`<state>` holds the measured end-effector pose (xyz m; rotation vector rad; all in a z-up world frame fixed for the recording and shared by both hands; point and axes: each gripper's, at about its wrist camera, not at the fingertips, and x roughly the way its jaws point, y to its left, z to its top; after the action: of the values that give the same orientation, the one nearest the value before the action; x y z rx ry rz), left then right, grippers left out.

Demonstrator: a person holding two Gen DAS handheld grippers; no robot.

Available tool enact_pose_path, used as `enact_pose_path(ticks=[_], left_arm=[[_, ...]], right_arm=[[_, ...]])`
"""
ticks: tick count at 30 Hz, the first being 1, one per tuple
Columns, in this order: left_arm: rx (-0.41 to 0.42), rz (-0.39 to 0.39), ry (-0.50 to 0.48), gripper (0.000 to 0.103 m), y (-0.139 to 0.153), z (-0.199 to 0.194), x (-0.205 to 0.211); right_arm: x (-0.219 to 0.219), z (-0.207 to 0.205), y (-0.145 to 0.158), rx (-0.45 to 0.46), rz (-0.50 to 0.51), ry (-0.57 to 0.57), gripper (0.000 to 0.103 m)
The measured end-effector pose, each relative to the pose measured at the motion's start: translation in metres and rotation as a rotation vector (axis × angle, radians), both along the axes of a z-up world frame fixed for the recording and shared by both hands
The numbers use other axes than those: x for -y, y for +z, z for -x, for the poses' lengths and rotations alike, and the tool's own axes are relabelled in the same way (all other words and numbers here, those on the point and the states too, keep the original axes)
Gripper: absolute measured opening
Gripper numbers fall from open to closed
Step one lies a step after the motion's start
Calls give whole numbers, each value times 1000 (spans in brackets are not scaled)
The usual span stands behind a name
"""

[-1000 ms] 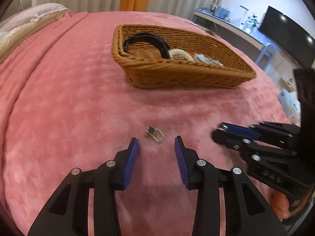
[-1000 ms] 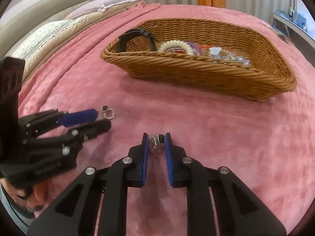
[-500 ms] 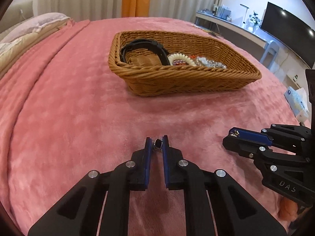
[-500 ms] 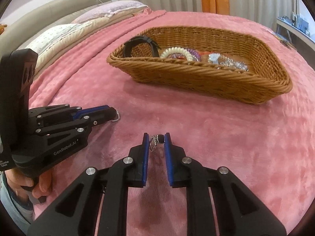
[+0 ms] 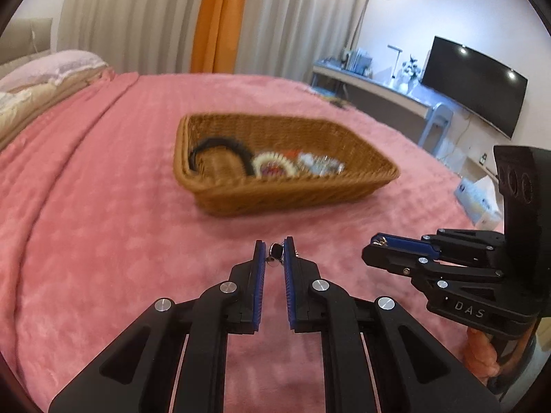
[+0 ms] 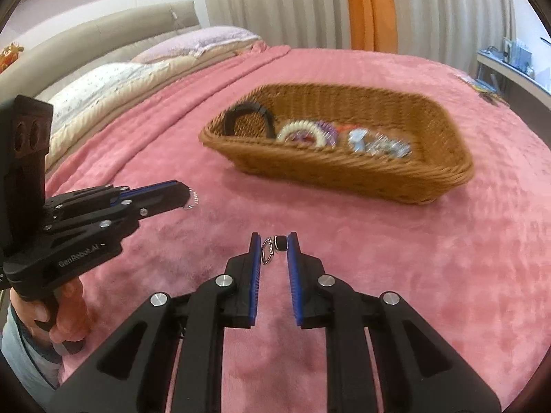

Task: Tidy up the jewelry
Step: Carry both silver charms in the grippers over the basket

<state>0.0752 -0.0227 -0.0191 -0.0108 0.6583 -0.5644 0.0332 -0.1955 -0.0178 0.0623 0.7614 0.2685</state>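
Note:
My left gripper [image 5: 274,247] is shut on a small earring [image 5: 275,251] with a dark stone, held above the pink blanket. My right gripper [image 6: 274,242] is shut on a matching earring [image 6: 273,247] with a dark stone and a silver loop. Each gripper also shows in the other's view: the right one [image 5: 373,242] at the right, the left one [image 6: 187,197] at the left with its earring's loop [image 6: 193,199] sticking out. A wicker basket [image 5: 292,192] ahead holds a black headband [image 5: 220,148], a cream bracelet [image 5: 273,165] and silver pieces [image 5: 320,165].
The pink blanket [image 5: 103,206] covers the bed. Pillows [image 6: 137,79] lie at the far left. A desk and a monitor [image 5: 475,86] stand beyond the bed at the right. The basket [image 6: 344,168] sits between the grippers and the curtains.
My left gripper closed on the earring that lay on the blanket and lifted it. Both grippers have risen and tilted up, each holding an earring.

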Motion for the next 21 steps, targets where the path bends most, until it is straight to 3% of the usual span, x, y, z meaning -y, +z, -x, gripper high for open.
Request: enact_pose_path(ticks=[6, 11, 16, 21], left_arm=[[95, 32, 22, 9, 47, 5, 12], [142, 76, 74, 9, 82, -17, 28], [124, 106, 152, 9, 90, -68, 51], [94, 93, 194, 9, 74, -108, 69]], right_arm=[[29, -7, 52, 82, -18, -81, 13], [51, -43, 94, 167, 1, -145, 13], [72, -95, 99, 161, -29, -177, 13], [79, -142, 73, 90, -37, -187, 13]])
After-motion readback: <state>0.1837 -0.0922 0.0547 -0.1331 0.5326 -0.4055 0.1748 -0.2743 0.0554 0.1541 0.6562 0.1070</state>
